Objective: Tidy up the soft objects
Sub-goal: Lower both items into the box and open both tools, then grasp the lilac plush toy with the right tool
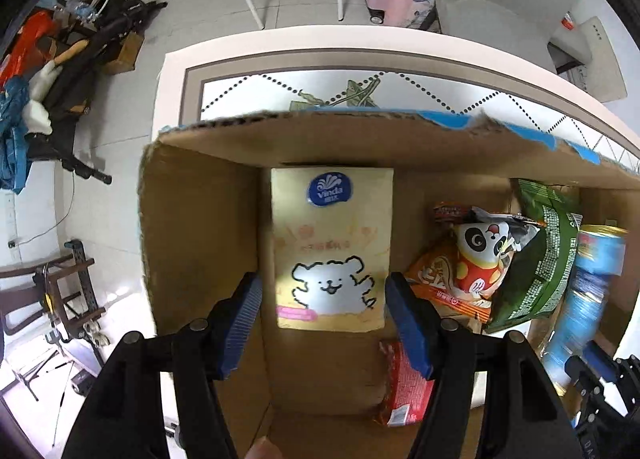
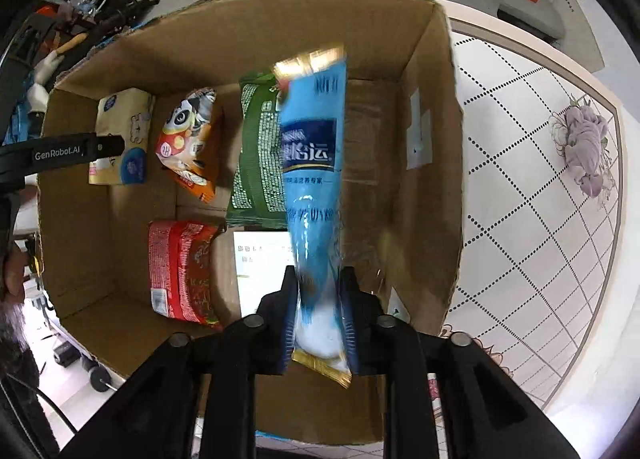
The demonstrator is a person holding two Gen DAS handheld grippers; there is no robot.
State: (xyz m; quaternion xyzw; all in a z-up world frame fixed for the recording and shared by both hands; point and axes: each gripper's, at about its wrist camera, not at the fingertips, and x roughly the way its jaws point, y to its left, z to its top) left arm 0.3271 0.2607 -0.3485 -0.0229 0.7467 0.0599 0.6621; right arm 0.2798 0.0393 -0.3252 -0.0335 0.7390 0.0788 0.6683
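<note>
Blue pouch [image 2: 314, 163]: hangs lengthwise between the pads of my right tool [image 2: 320, 323], its gold-sealed end nearest the camera, its far end down inside the cardboard box [image 2: 432, 147]. Tool part-open; the pads flank the pouch, and whether they press on it I cannot tell.

Tissue pack [image 1: 330, 247]: straight ahead of my left tool [image 1: 324, 319], on the box floor against the far wall. Tool part-open, a pad to either side of the pack, gaps showing, nothing held.

Step, as I judge it: both items going into the box. Next calls for spreading each tool and lifting straight up.

Room: green bag [image 2: 256, 155] just left of the pouch, bare floor to its right up to the wall. Panda packet [image 1: 476, 259] near my left tool's right pad; red packet [image 1: 408, 383] beneath it. Box stands on the tabletop [image 2: 540, 187]
</note>
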